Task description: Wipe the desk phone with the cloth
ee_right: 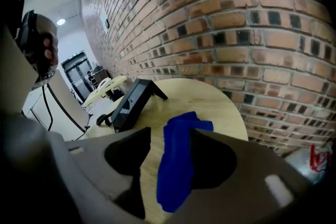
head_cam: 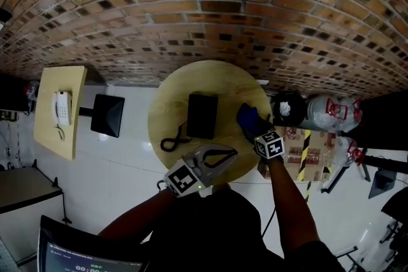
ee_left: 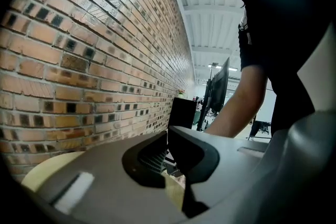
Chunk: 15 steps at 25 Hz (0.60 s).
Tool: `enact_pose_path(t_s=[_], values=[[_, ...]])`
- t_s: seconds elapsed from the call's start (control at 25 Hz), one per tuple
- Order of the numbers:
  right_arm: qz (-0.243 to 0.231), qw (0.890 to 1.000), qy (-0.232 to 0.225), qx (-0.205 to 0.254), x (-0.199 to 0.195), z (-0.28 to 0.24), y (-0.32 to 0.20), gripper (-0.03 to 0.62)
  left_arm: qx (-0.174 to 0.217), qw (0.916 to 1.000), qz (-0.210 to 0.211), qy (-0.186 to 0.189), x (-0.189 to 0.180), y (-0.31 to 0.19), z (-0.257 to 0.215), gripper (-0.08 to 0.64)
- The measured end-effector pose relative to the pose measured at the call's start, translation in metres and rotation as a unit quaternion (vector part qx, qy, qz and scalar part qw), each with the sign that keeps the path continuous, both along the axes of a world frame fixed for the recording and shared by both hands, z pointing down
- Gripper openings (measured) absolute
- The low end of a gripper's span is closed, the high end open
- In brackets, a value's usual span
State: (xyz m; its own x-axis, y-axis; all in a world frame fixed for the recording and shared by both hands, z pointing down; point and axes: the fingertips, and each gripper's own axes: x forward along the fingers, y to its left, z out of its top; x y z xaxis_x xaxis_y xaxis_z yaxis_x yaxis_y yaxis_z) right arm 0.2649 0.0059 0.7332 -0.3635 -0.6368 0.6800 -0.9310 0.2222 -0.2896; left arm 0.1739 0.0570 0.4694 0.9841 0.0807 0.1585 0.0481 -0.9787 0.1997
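Observation:
A black desk phone (head_cam: 202,115) stands in the middle of a round wooden table (head_cam: 191,79), its coiled cord (head_cam: 171,141) lying to its left. The blue cloth (head_cam: 247,116) lies to the right of the phone. My right gripper (head_cam: 255,130) is over the cloth's near end. In the right gripper view the cloth (ee_right: 178,165) lies lengthwise between the spread jaws of that gripper (ee_right: 170,136), against the right one and clear of the left; the phone (ee_right: 128,102) is ahead to the left. My left gripper (head_cam: 231,152) hovers over the table's near edge, jaws together and empty (ee_left: 169,152).
A brick wall (head_cam: 210,3) runs close behind the table. A second table (head_cam: 48,137) with a white phone (head_cam: 62,108) stands at the left, a black stool (head_cam: 107,114) beside it. A taped cardboard box (head_cam: 299,153) and bags (head_cam: 319,113) sit on the floor at the right.

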Motion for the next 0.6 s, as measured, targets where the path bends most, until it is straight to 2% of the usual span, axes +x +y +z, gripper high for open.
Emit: enact_pose_path(t_s=[0.2, 0.36, 0.6], values=[[-0.017, 0.999, 0.032, -0.032, 0.01, 0.028, -0.004, 0.232, 0.001, 1.0, -0.004, -0.005, 0.002, 0.001, 0.002, -0.003], [-0.04, 0.995, 0.049, -0.079, 0.013, 0.056, 0.003, 0.233, 0.0, 0.9999, -0.012, -0.012, -0.004, 0.0, 0.004, -0.004], [-0.04, 0.992, 0.073, -0.099, 0.018, 0.064, 0.002, 0.229, -0.005, 0.9995, -0.029, -0.014, -0.012, -0.002, 0.004, -0.004]])
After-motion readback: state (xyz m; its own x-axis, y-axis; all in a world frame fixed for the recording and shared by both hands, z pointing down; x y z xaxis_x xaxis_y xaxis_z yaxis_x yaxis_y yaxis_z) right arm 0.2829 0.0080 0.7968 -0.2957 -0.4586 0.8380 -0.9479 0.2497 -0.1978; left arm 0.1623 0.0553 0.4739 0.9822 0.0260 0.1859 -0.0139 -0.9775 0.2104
